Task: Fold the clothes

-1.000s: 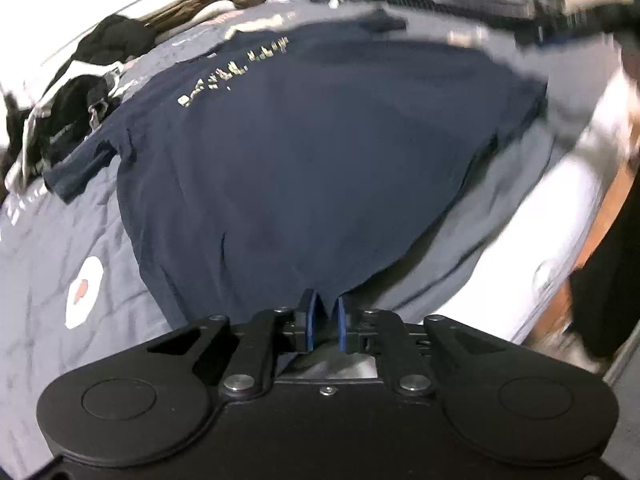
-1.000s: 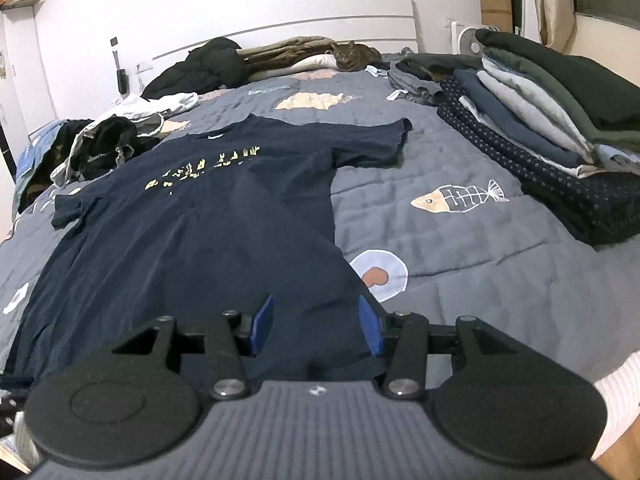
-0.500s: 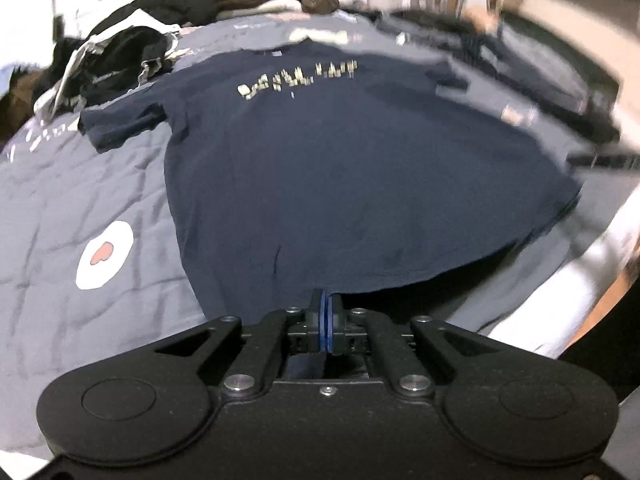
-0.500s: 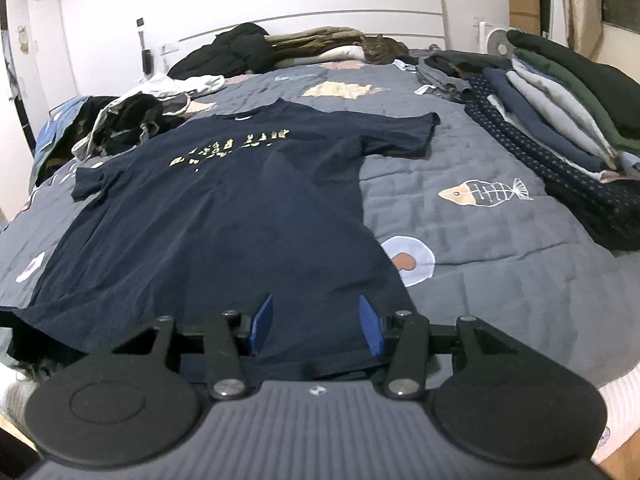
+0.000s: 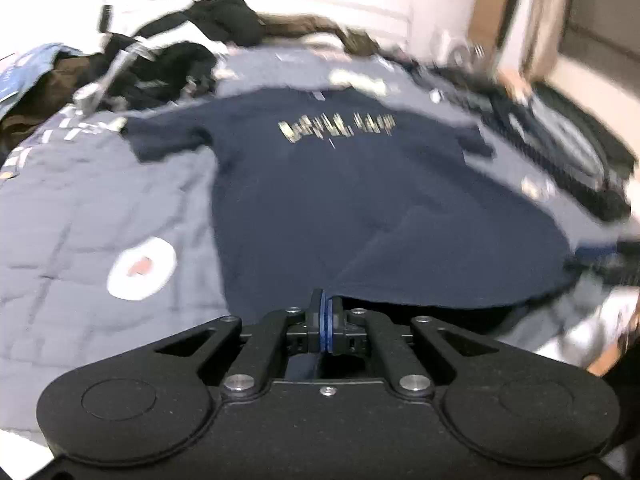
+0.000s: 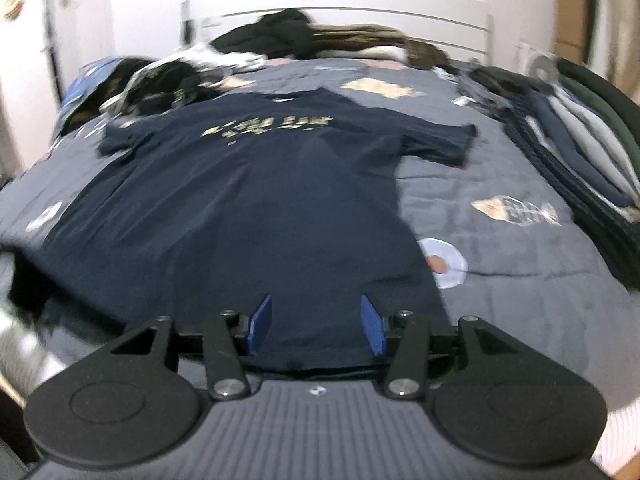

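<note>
A navy T-shirt (image 5: 360, 200) with pale lettering lies spread face up on the grey quilt, collar toward the headboard. My left gripper (image 5: 326, 322) is shut on the shirt's bottom hem near its left corner, the cloth pinched between the blue pads. In the right wrist view the same T-shirt (image 6: 256, 200) fills the middle of the bed. My right gripper (image 6: 316, 326) is open, its blue pads standing either side of the hem near the right corner, with the cloth lying between them but not pinched.
A stack of folded clothes (image 6: 580, 152) lines the bed's right side. Loose dark garments (image 6: 160, 84) are heaped at the back left and along the white headboard (image 6: 360, 20). The grey quilt (image 6: 520, 264) carries fish and round patches. Both views are motion-blurred.
My left gripper closed on the hem and swung so the shirt now sits straight ahead. My right gripper stayed open and shifted left toward the shirt's middle.
</note>
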Demonstrator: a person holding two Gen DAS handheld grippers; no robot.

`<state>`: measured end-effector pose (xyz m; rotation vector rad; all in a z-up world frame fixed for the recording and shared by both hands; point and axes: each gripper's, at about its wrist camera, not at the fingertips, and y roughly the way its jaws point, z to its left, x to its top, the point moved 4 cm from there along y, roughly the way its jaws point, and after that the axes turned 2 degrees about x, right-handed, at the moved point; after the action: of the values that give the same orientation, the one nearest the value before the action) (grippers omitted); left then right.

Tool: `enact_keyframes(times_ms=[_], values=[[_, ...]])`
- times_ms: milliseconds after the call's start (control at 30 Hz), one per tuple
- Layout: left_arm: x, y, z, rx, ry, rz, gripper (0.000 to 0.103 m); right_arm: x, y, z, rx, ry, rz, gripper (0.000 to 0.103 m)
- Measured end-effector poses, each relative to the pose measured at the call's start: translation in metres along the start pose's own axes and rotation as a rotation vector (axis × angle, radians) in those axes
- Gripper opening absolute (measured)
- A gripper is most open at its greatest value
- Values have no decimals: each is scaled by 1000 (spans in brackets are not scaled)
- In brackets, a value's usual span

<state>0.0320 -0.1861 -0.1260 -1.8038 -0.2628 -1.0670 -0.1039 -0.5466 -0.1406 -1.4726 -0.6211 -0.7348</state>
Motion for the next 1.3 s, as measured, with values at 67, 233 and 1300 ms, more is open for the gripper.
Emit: enact_keyframes(times_ms=[67,233,1300], values=[[3,-10,11,10,-40,-13,1,-2,2,7,3,-49,11,55],[-7,-15,19,22,-42,15,1,-8,8,16,-44,-136,38,59],[19,2,24,-25,-166,-34,1,-29,19,-39,-97,-60,121,50]])
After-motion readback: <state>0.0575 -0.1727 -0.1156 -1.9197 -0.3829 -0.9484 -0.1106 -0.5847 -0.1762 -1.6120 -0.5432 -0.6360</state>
